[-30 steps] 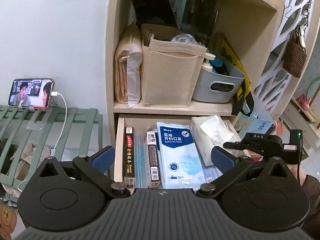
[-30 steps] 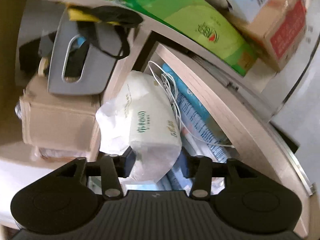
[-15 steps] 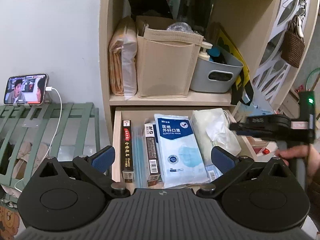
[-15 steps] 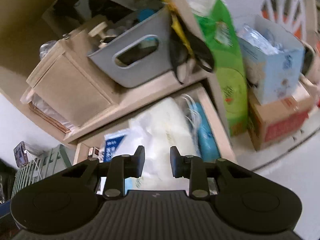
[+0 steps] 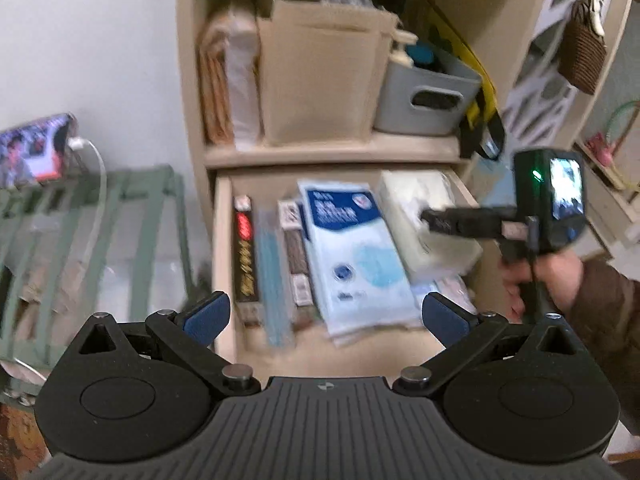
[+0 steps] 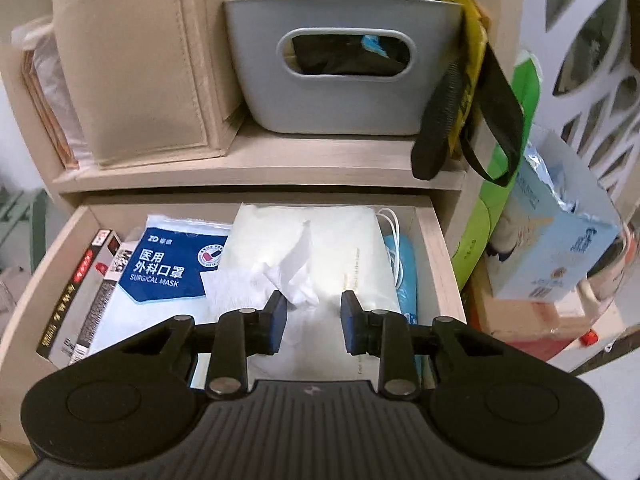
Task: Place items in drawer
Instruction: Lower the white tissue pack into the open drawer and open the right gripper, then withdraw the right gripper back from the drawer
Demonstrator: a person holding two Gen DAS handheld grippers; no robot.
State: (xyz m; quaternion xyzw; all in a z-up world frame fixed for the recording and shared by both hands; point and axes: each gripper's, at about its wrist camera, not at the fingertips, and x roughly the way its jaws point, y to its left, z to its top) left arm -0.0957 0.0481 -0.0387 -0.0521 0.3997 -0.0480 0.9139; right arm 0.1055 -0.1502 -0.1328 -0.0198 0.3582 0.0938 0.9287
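Blue pads on the right claw (image 6: 313, 322) stood part-way apart with nothing gripped between them; a second earlier they had been wide around the white tissue pack (image 6: 308, 256), and now the claw had let go and pulled back above it, upright again after a roll. The pack lay in the drawer (image 6: 434, 248), so that item looked placed. A loose tissue stuck up from its top, just ahead of the pads. The left claw (image 5: 324, 316) hung spread wide and empty over the drawer's front edge, having barely shifted.

Left of the tissue pack lay a surgical mask packet (image 6: 172, 268), then slim boxes (image 6: 76, 292) against the drawer's left wall. Right of the pack, a white cord (image 6: 394, 240) and a blue packet (image 6: 406, 268) were squeezed against the right wall. Above the drawer, the shelf carried a grey plastic basket (image 6: 344, 96) and a beige fabric bin (image 6: 140, 68), and a black strap (image 6: 436, 120) drooped over the shelf edge toward the drawer's right corner. The drawer looked nearly full; I judged that the raised tissue might catch when it is shut.
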